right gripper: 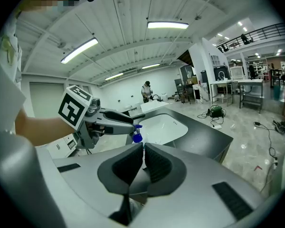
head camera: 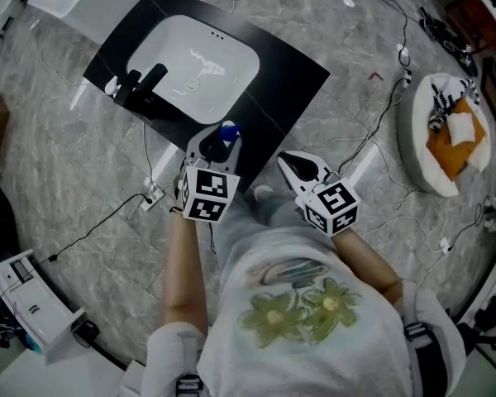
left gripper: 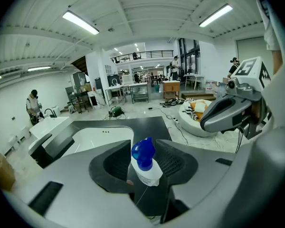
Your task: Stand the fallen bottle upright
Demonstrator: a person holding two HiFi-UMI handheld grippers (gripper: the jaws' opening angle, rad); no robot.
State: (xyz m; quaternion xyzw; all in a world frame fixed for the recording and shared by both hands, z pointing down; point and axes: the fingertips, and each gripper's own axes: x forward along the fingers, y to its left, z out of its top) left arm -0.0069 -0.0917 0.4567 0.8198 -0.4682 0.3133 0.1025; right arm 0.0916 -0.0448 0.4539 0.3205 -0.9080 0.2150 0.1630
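Note:
A small white bottle with a blue cap (head camera: 229, 131) stands between the pads of my left gripper (head camera: 217, 141), which is shut on its body. In the left gripper view the bottle (left gripper: 144, 156) points cap-up between the jaws, over the near edge of the black counter (head camera: 289, 73). In the right gripper view the left gripper's tips hold the bottle (right gripper: 136, 137) beside the white sink (right gripper: 161, 127). My right gripper (head camera: 291, 162) hangs to the right of the left one, off the counter's near edge. Its pads (right gripper: 143, 151) touch with nothing between them.
The counter holds a white sink (head camera: 194, 64) with a black faucet (head camera: 145, 85) at its left. A round white cushion with orange cloth (head camera: 446, 135) lies on the floor at right. Cables and a power strip (head camera: 151, 198) cross the floor. White equipment (head camera: 29, 304) stands lower left.

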